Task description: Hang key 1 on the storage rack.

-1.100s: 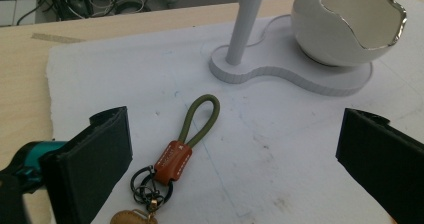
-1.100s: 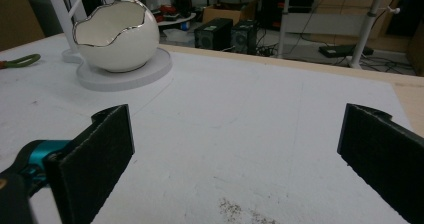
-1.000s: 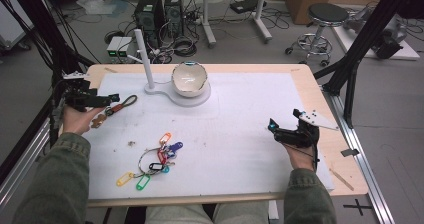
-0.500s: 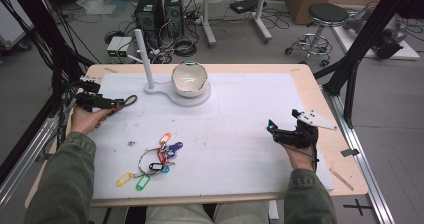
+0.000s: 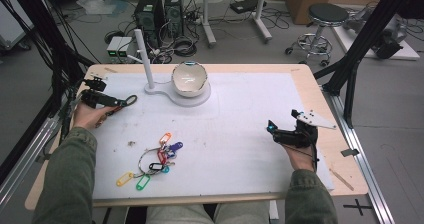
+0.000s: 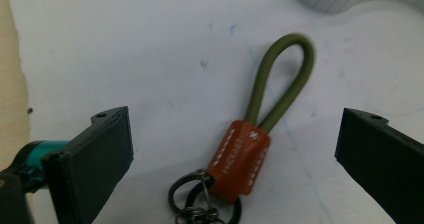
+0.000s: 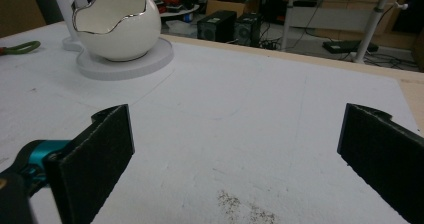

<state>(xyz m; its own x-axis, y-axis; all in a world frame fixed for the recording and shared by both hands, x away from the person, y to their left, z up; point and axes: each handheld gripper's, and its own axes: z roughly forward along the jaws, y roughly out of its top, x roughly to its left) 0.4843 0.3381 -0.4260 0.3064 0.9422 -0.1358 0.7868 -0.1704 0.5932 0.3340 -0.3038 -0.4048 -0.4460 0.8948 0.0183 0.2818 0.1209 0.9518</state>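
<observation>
A key strap (image 6: 239, 156) with an olive cord loop, an orange leather tab and dark metal rings lies on the white mat. My left gripper (image 6: 235, 120) is open over it, one jaw on each side and neither touching it. From above, the left gripper (image 5: 116, 104) is at the table's left, and the strap's loop (image 5: 131, 100) pokes out past its tips. At the right side my right gripper (image 5: 274, 130) is open and holds nothing. Seen from the right gripper (image 7: 232, 115), bare mat lies between its jaws.
A white egg-shaped bowl (image 5: 189, 78) sits on a white stand (image 5: 167, 93) with an upright post at the back middle. A bunch of keys with coloured tags (image 5: 157, 159) lies front left of centre. The mat (image 5: 240, 109) covers most of the wooden table.
My left gripper has moved right, toward the key strap, so its open jaws now flank it. The right gripper has stayed put.
</observation>
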